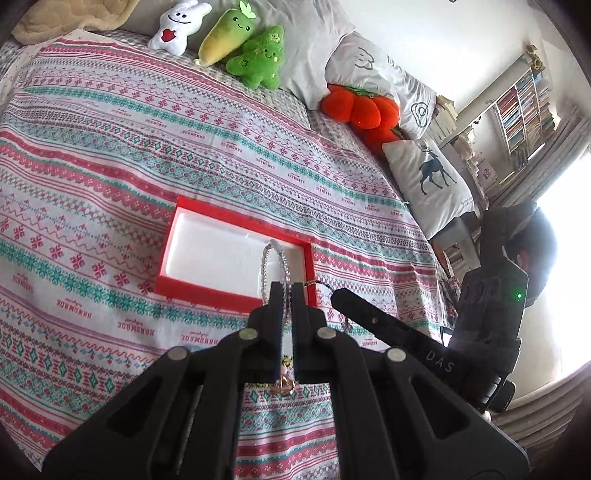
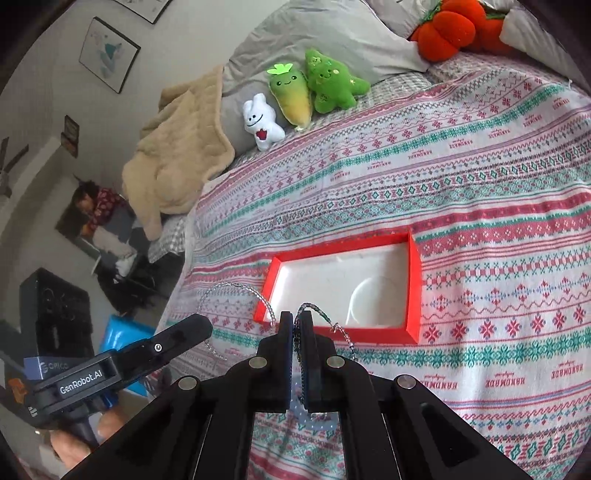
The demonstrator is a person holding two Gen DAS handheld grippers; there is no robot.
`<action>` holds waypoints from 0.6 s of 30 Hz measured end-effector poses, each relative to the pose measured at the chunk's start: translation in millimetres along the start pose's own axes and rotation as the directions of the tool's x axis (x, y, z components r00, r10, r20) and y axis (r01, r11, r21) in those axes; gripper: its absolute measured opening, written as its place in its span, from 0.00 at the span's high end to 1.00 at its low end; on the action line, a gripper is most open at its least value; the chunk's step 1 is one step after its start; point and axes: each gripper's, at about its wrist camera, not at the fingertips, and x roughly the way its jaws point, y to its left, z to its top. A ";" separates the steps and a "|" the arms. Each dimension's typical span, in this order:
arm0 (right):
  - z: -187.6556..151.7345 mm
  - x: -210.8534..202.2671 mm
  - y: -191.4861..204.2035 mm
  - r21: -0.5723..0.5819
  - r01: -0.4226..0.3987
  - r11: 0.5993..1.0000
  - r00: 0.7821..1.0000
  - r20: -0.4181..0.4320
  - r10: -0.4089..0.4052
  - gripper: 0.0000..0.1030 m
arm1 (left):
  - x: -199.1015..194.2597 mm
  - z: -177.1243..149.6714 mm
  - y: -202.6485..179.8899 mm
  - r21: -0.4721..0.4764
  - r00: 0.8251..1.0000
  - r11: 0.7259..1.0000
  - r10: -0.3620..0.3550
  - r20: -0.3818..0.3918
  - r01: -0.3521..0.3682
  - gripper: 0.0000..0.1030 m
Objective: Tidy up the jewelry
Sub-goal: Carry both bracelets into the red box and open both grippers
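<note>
A clear beaded bracelet (image 1: 275,258) is clamped in the left tool (image 1: 288,291), its loop arching above the white inside of the red box (image 1: 207,291) on the bed's patterned bedspread (image 1: 110,155). A dark beaded chain (image 2: 317,310) is pinched in the right tool (image 2: 295,321), just before the box's near rim. Plush toys (image 2: 295,96) line the pillows (image 2: 332,29) beyond.

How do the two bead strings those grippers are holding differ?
The left gripper pinches a clear bracelet that loops up wide; the right gripper pinches a dark bracelet that droops in a thinner strand. A gold charm hangs under the clear one; none shows on the dark one. Both are lifted above the red box.
</note>
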 end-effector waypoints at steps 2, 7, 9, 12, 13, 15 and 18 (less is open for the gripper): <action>7.1 7.5 -1.7 -0.004 0.025 1.000 1.000 -0.003 -0.025 0.97 | 8.9 5.3 4.6 0.000 1.000 1.000 0.007 0.001 -0.007 0.95; 23.0 26.1 -14.8 0.005 0.059 0.998 0.998 -0.001 -0.059 0.97 | 32.3 14.6 22.6 -0.058 1.000 0.998 -0.010 -0.021 0.009 0.95; 25.6 33.4 -18.7 0.000 0.074 0.997 0.997 -0.006 -0.074 0.97 | 37.4 17.1 24.6 -0.061 1.000 0.998 -0.010 -0.019 0.009 0.95; 26.7 43.8 -21.9 -0.021 0.105 0.994 0.994 -0.011 -0.105 0.97 | 46.6 20.6 28.3 -0.058 1.000 0.998 -0.001 -0.023 0.000 0.95; 26.9 46.1 -21.7 -0.036 0.120 0.992 0.993 -0.010 -0.121 0.96 | 50.1 21.1 30.8 -0.061 1.000 0.998 -0.001 -0.027 0.000 0.95; 26.5 49.8 -22.5 -0.054 0.137 0.989 0.990 -0.010 -0.137 0.96 | 57.0 21.3 37.1 -0.072 0.999 0.997 0.012 -0.046 -0.015 0.95; 25.1 51.2 -24.4 -0.062 0.140 0.988 0.990 -0.013 -0.141 0.95 | 62.4 21.8 46.9 -0.094 0.998 0.995 0.025 -0.060 -0.031 0.95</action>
